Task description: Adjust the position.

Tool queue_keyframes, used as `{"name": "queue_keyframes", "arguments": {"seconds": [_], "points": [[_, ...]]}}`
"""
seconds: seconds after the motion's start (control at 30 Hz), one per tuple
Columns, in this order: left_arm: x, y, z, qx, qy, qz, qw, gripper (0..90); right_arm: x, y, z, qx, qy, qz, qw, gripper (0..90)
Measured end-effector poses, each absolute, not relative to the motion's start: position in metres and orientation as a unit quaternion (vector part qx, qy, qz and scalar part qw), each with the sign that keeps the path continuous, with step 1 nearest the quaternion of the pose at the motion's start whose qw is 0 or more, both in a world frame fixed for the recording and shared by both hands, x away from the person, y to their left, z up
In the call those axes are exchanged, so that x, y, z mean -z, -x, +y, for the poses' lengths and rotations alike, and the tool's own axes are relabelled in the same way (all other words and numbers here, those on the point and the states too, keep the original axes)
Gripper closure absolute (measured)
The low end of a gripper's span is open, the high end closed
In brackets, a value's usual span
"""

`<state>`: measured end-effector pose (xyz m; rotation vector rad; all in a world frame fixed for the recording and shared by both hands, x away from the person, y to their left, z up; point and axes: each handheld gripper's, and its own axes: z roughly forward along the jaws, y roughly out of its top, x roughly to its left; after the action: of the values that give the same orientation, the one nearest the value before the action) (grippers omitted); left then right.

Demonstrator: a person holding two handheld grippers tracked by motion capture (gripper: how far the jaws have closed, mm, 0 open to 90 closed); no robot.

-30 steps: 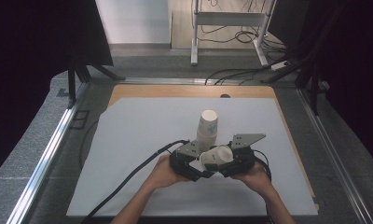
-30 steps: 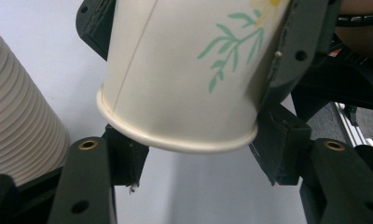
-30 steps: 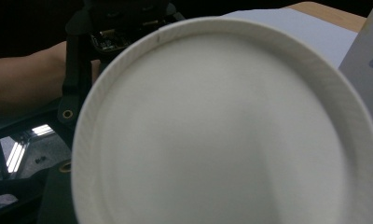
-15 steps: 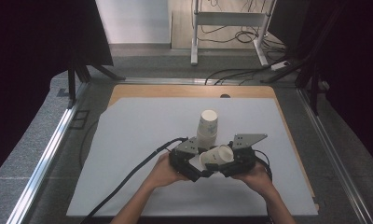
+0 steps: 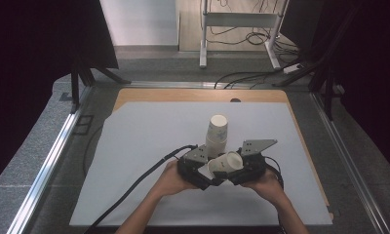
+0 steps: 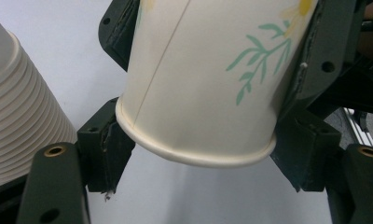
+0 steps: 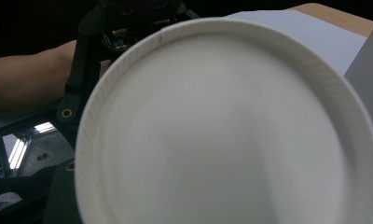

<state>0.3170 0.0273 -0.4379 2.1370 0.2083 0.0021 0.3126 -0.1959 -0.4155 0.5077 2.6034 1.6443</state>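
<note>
A white paper cup (image 5: 224, 164) with a green leaf print lies on its side above the table's front, between both grippers. My right gripper (image 5: 228, 168) is shut on its body; its black fingers (image 6: 322, 56) clasp both sides of the cup (image 6: 198, 79). The cup's base (image 7: 226, 130) faces the right gripper view. My left gripper (image 6: 198, 140) comes from the other side. Its jaws have just been closing and now sit against the cup's rolled rim, with the rim between them. An upside-down stack of cups (image 5: 216, 131) stands just behind.
The stack of cups (image 6: 17, 107) rises close beside my left gripper. A white sheet (image 5: 134, 146) covers the wooden table (image 5: 183, 95). Black cables (image 5: 144, 175) trail off to the front left. Metal rails (image 5: 51, 156) edge the table on both sides.
</note>
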Motion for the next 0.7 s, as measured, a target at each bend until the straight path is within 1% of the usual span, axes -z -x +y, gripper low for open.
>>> {"name": "queue_keyframes", "arguments": {"seconds": [0.23, 0.37, 0.4, 0.43, 0.47, 0.5, 0.57, 0.6, 0.63, 0.7], "points": [[0.4376, -0.3168, 0.0270, -0.006, -0.877, 0.085, 0.473, 27.0, 0.4153, -0.3132, -0.1956, -0.523, -0.165, 0.836, 0.010, 31.0], [0.4379, -0.3170, 0.0273, -0.001, -0.877, 0.083, 0.473, 33.3, 0.4155, -0.3140, -0.1965, -0.522, -0.169, 0.836, 0.014, 30.5], [0.4380, -0.3169, 0.0270, -0.002, -0.877, 0.082, 0.473, 33.3, 0.4156, -0.3141, -0.1968, -0.522, -0.171, 0.835, 0.014, 30.6], [0.4379, -0.3165, 0.0264, -0.008, -0.877, 0.085, 0.473, 32.3, 0.4157, -0.3144, -0.1972, -0.523, -0.172, 0.835, 0.012, 30.8], [0.4378, -0.3163, 0.0258, -0.013, -0.877, 0.086, 0.472, 27.8, 0.4156, -0.3145, -0.1975, -0.523, -0.172, 0.835, 0.011, 30.9], [0.4376, -0.3163, 0.0253, -0.019, -0.878, 0.088, 0.470, 25.4, 0.4158, -0.3143, -0.1972, -0.523, -0.172, 0.835, 0.010, 31.0], [0.4375, -0.3154, 0.0238, -0.039, -0.878, 0.092, 0.468, 15.5, 0.4164, -0.3140, -0.1960, -0.522, -0.170, 0.836, 0.006, 31.1], [0.4373, -0.3150, 0.0239, -0.042, -0.879, 0.088, 0.466, 14.1, 0.4167, -0.3139, -0.1951, -0.521, -0.169, 0.837, 0.007, 31.0], [0.4368, -0.3139, 0.0239, -0.044, -0.879, 0.083, 0.467, 14.9, 0.4168, -0.3140, -0.1946, -0.519, -0.169, 0.838, 0.007, 31.0], [0.4360, -0.3130, 0.0239, -0.041, -0.879, 0.077, 0.468, 19.7, 0.4173, -0.3140, -0.1931, -0.518, -0.168, 0.838, 0.005, 31.0]]}}
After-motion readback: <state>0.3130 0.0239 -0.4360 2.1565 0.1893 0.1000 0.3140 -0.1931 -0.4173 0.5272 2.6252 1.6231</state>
